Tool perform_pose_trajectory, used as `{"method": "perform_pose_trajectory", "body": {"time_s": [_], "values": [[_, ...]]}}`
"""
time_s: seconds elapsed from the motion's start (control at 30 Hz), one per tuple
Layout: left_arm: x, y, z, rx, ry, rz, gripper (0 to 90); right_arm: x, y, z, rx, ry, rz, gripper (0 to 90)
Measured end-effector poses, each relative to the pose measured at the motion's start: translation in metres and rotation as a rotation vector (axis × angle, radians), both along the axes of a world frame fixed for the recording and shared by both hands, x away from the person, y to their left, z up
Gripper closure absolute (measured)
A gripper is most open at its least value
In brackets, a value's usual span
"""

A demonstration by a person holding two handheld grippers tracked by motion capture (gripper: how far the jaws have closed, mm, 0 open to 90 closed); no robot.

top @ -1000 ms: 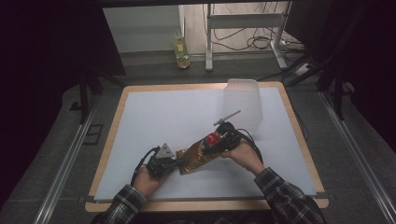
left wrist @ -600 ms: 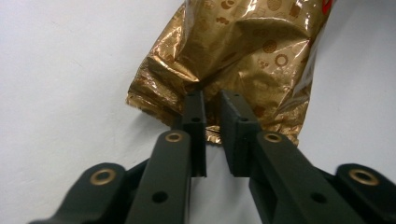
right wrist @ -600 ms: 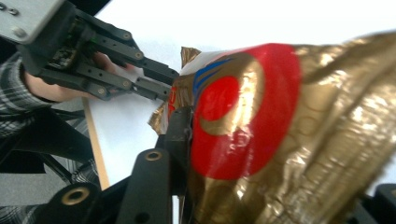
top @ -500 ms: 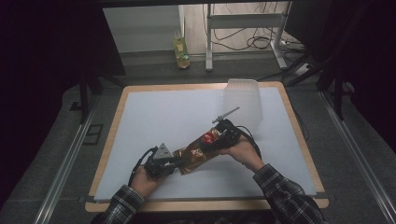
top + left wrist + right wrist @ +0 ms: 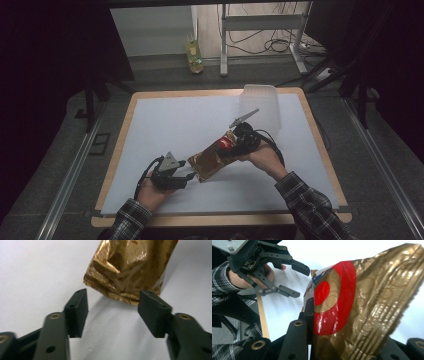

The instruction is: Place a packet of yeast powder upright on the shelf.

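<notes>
A crinkled gold foil bag (image 5: 210,161) with a red round label lies slanted over the white mat, its upper end lifted. My right gripper (image 5: 234,144) is shut on that upper end, and the right gripper view has the bag (image 5: 367,302) pressed against its left jaw. My left gripper (image 5: 192,176) stands open at the bag's lower end. In the left gripper view the folded bottom edge of the bag (image 5: 130,267) sits just beyond the open gripper (image 5: 113,311), not between its jaws. The left gripper (image 5: 295,280) also appears open past the bag in the right gripper view.
A translucent plastic container (image 5: 260,102) stands at the back right of the table. The white mat (image 5: 165,125) covers a wooden-edged table (image 5: 116,150). A yellowish bottle (image 5: 194,52) stands on the floor beyond the far edge, near metal legs and cables.
The right hand has shifted a little up and away with the bag's top end. The left gripper stays open at the bag's lower end.
</notes>
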State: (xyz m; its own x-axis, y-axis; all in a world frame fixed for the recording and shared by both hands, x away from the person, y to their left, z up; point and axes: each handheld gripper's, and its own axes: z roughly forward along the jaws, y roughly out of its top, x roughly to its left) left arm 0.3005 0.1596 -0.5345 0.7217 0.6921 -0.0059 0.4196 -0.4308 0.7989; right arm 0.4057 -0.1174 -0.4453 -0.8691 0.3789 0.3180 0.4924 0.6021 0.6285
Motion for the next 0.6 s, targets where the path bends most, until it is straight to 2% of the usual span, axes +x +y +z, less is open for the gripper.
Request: {"method": "perform_pose_trajectory", "body": {"time_s": [0.17,0.3,0.37,0.43,0.57,0.6], "values": [[-0.001,-0.001,0.000,0.006,-0.021,-0.003,29.2,0.002,-0.004,0.006,0.003,-0.015,0.004,70.4],[-0.001,-0.001,0.000,0.011,-0.037,0.010,20.0,0.005,-0.009,0.013,0.002,-0.045,0.013,70.4],[0.000,0.000,0.000,0.012,-0.039,0.020,17.8,0.006,-0.010,0.014,0.002,-0.052,0.016,70.4],[0.000,0.001,0.000,0.012,-0.041,0.036,10.8,0.007,-0.012,0.018,-0.001,-0.071,0.023,70.4],[0.001,0.001,0.000,0.015,-0.040,0.041,4.0,0.009,-0.014,0.023,0.002,-0.084,0.023,70.5],[0.001,0.002,0.000,0.015,-0.039,0.040,3.4,0.011,-0.016,0.026,0.000,-0.099,0.029,70.5]]}}
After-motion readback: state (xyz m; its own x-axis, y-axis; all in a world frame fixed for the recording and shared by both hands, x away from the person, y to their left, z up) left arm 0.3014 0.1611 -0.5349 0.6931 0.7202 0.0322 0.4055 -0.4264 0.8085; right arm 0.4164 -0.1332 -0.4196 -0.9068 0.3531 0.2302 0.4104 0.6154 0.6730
